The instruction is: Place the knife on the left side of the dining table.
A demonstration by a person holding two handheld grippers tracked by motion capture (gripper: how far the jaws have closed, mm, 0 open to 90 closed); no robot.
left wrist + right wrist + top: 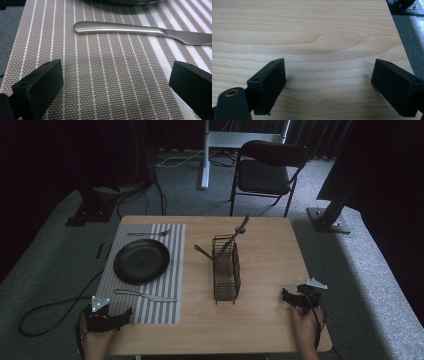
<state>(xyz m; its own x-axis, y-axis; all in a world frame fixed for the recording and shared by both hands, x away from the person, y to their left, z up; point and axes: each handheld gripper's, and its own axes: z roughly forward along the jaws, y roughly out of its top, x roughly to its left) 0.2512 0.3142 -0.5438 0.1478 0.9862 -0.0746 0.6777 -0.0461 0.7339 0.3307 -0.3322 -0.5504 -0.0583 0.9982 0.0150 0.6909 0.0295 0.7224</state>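
A silver metal table knife (145, 295) lies flat on the grey-and-white striped placemat (170, 307), along its near part, just in front of the round black plate (141, 261) that sits in the middle of the mat. In the left gripper view the knife's rounded handle end (82, 27) points to the left, and the blade runs off the right edge of that view.

The left gripper (107, 320) rests at the near left corner of the light wooden tabletop (270, 255), over the near edge of the placemat. Its jaws stand wide apart with nothing but bare striped mat between them; the knife lies a little beyond their tips, untouched.

The right gripper (292, 299) rests near the near right corner of the tabletop, well apart from the knife. Its jaws are also spread wide, over bare wood and holding nothing.

Between the two grippers, right of the placemat, stands a black wire cutlery basket (226, 272) with two dark-handled utensils (235, 237) leaning out of its far end. A silver spoon (148, 234) lies on the far edge of the placemat, beyond the plate.
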